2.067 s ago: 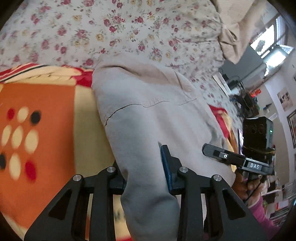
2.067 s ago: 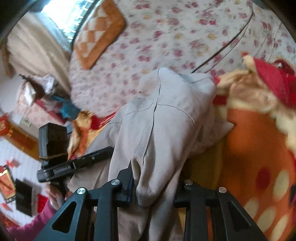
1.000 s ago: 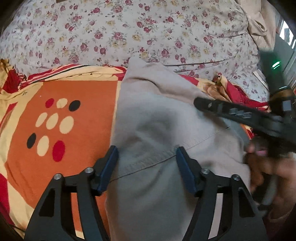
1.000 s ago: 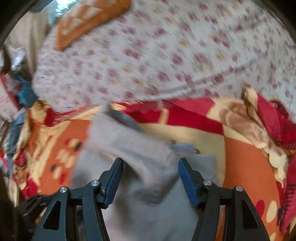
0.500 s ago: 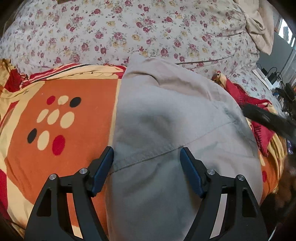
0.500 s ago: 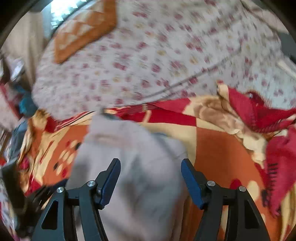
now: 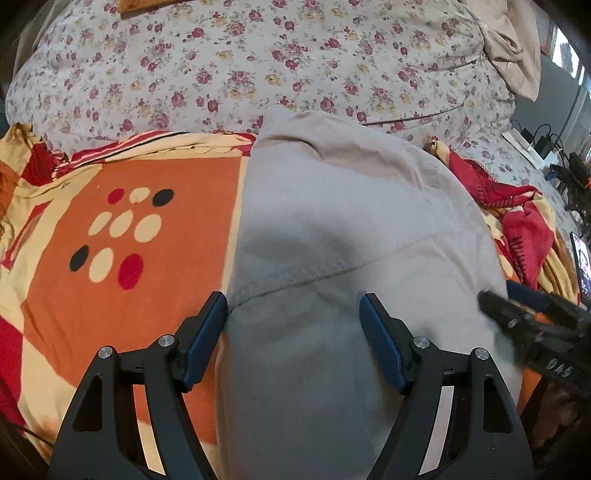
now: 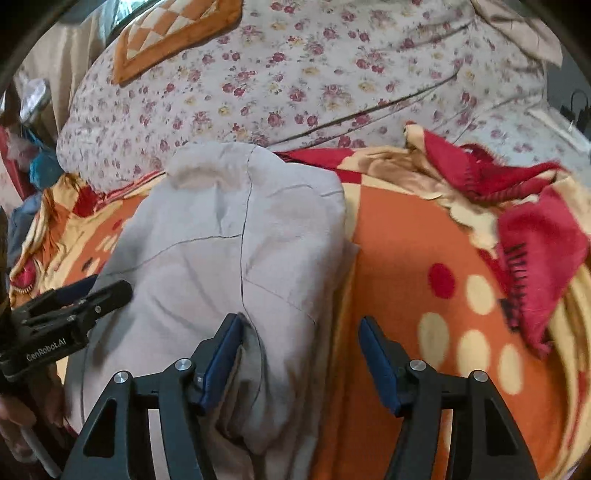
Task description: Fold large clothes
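A large beige-grey garment (image 7: 332, 221) lies folded on an orange, red and cream blanket (image 7: 110, 258). My left gripper (image 7: 291, 297) hovers open over the garment's near half, with cloth under the gap and neither pad pressing. In the right wrist view the garment (image 8: 229, 240) fills the left half. My right gripper (image 8: 300, 319) straddles its right edge. Its jaws are closing slightly; the left pad sits beside a fold and the right pad is over bare blanket (image 8: 424, 240). Each gripper shows in the other's view: the right gripper (image 7: 524, 321) blurred, the left gripper (image 8: 74, 306) at the garment's left side.
A floral quilt (image 7: 258, 55) is bunched up behind the blanket. An orange checked cushion (image 8: 173, 33) lies on it. The red fringed blanket edge (image 8: 535, 221) is rumpled at the right. Cables and clutter (image 7: 554, 155) stand beyond the bed.
Two seconds ago both grippers were shut on the raised garment. Both have since let go, and it lies flat. My right gripper has swung across to the garment's right edge.
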`<act>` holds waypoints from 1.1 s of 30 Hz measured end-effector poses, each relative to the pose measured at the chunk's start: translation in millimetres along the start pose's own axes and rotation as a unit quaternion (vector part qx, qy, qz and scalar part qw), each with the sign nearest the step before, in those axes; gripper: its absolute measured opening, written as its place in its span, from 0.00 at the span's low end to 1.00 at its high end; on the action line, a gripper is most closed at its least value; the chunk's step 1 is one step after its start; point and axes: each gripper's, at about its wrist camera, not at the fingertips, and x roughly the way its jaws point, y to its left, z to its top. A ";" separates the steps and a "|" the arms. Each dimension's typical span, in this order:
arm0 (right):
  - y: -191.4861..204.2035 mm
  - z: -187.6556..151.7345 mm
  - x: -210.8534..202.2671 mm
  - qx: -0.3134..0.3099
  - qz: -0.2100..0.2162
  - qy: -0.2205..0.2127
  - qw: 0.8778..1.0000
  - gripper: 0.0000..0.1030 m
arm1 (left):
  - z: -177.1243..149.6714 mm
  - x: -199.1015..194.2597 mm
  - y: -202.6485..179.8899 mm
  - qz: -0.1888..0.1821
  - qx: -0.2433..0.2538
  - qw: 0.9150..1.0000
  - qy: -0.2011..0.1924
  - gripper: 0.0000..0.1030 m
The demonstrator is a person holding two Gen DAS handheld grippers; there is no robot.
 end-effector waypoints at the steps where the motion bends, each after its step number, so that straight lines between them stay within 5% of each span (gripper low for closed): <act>1: 0.4 0.7 -5.5 0.003 0.000 -0.003 1.000 0.60 | -1.7 -1.8 -0.5 0.003 0.002 1.000 -0.002 0.72; 8: 18.9 9.3 -34.6 0.002 0.018 -0.034 0.999 0.60 | -3.8 -13.3 2.6 0.005 -0.001 1.000 -0.006 0.72; 13: 37.7 17.4 -20.0 -0.014 0.036 -0.019 0.999 0.60 | 37.6 -7.4 15.0 0.012 -0.005 1.000 -0.017 0.72; 24: 28.3 5.8 5.2 0.000 0.060 -0.010 0.998 0.67 | 136.5 104.7 35.9 0.038 -0.004 0.999 0.018 0.72; 30: 13.2 3.1 19.2 0.031 0.081 0.000 0.996 0.80 | 156.5 149.0 26.4 0.068 0.015 0.996 0.053 0.72; 33: 3.6 4.5 15.8 0.059 0.098 -0.001 0.993 0.80 | 155.6 132.1 27.9 0.048 0.015 0.998 0.030 0.71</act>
